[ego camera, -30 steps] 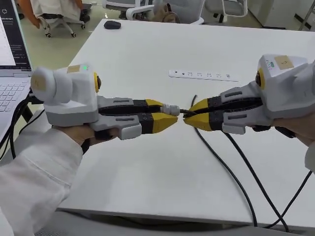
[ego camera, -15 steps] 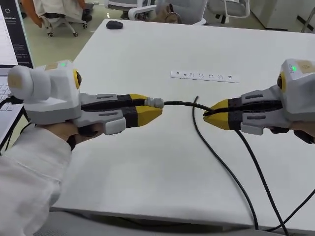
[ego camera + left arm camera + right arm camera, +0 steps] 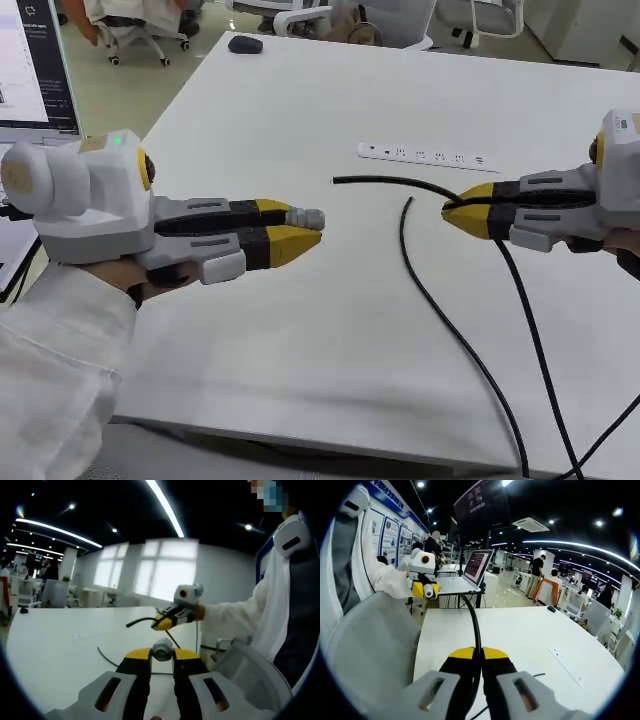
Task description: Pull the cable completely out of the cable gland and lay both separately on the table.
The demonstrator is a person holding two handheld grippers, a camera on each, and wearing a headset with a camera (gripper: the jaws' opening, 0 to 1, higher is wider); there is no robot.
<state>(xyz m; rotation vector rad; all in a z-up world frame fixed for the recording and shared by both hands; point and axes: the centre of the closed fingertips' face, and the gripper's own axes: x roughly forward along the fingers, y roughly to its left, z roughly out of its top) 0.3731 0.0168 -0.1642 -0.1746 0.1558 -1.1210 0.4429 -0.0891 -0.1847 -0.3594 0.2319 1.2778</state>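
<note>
My left gripper (image 3: 308,232) hovers over the white table (image 3: 300,330) at the left, shut on the small grey cable gland (image 3: 306,217), which sticks out past its yellow tips. In the left gripper view the gland (image 3: 162,649) sits pinched between the jaws. At the right, my right gripper (image 3: 450,213) is shut on the black cable (image 3: 400,184). The cable's free end points left in the air, a short gap from the gland. In the right gripper view the cable (image 3: 474,622) rises from between the shut jaws, with the left gripper (image 3: 425,588) far off.
A white power strip (image 3: 428,156) lies behind the grippers. More black cable (image 3: 460,340) trails over the table toward the near right edge. A dark mouse (image 3: 245,44) rests at the far edge, and a laptop (image 3: 40,70) stands at the left.
The two grippers have drawn apart. The cable has slid fully out of the gland, and its end now hangs free in the air.
</note>
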